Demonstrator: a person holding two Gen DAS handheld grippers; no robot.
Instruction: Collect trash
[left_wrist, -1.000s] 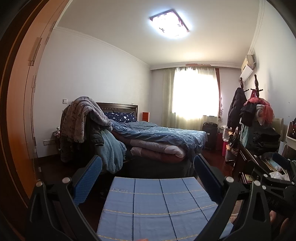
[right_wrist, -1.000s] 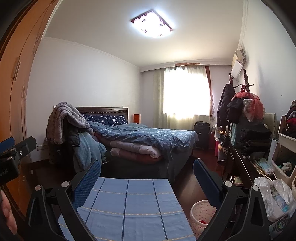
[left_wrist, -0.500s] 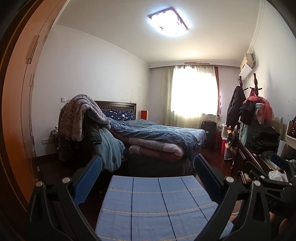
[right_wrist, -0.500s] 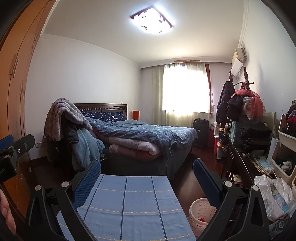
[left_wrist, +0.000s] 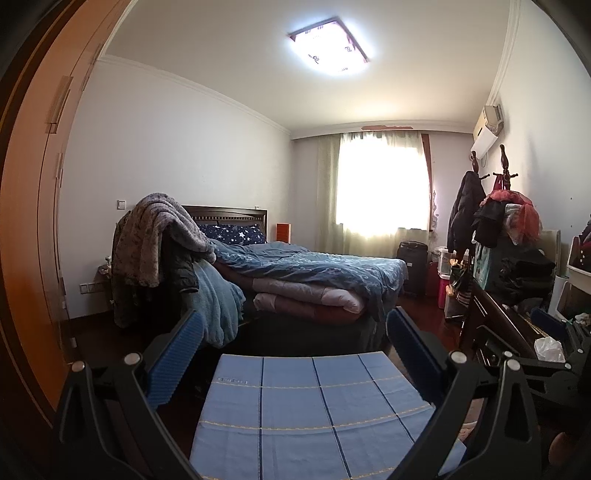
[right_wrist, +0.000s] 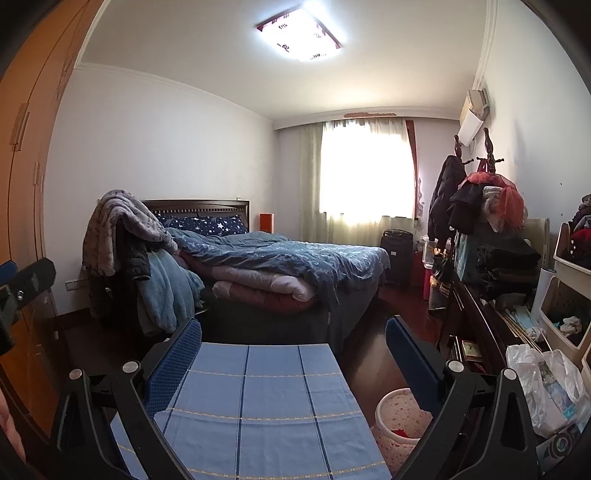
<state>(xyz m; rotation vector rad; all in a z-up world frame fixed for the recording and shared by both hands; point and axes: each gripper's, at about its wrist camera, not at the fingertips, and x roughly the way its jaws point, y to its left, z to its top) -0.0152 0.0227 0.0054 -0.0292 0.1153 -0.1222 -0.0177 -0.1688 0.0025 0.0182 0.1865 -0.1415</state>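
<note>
Both grippers, left (left_wrist: 293, 347) and right (right_wrist: 293, 347), spread wide and empty, held level above the blue checked cloth (right_wrist: 255, 398), likely for scanning; nearest trash seemingly red scraps in the dotted wastebasket (right_wrist: 400, 421) beside the dresser (right_wrist: 476, 332).

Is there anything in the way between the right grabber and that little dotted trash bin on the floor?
Nothing visible blocks it. The right gripper is open and holds nothing, and the trash bin stands on the floor below it, just right of the blue cloth-covered surface. The bin's top is open, with something red inside.
</note>
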